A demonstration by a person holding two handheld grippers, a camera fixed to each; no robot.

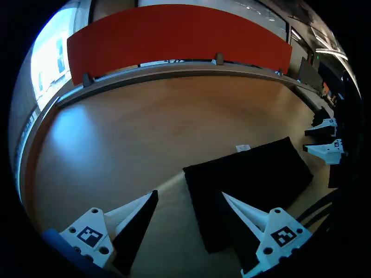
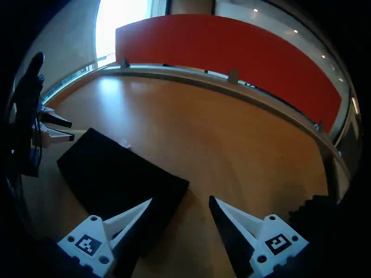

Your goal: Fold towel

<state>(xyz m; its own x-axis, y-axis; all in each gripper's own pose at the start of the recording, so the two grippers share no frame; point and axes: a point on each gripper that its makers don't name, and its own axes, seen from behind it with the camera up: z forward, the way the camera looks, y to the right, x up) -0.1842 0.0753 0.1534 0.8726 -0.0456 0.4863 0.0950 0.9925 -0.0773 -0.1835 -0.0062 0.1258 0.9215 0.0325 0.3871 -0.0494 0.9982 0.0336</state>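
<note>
A black towel [image 1: 250, 183] lies flat on the wooden table [image 1: 139, 125] as a folded rectangle, with a small white tag [image 1: 242, 148] at its far edge. My left gripper [image 1: 189, 193] is open over the towel's near left corner; its right finger is above the cloth and its left finger above bare wood. In the right gripper view the towel [image 2: 116, 176] stretches off to the left. My right gripper [image 2: 181, 199] is open at the towel's near corner, holding nothing. Each view also shows the other gripper farther off: right gripper [image 1: 306, 140], left gripper [image 2: 72, 130].
An orange divider panel [image 1: 176, 37] stands along the table's far edge, also seen as a panel [image 2: 232, 51] in the right gripper view. A dark textured object [image 2: 315, 208] sits at the near right. Bare wood [image 2: 232, 139] spreads beyond the towel.
</note>
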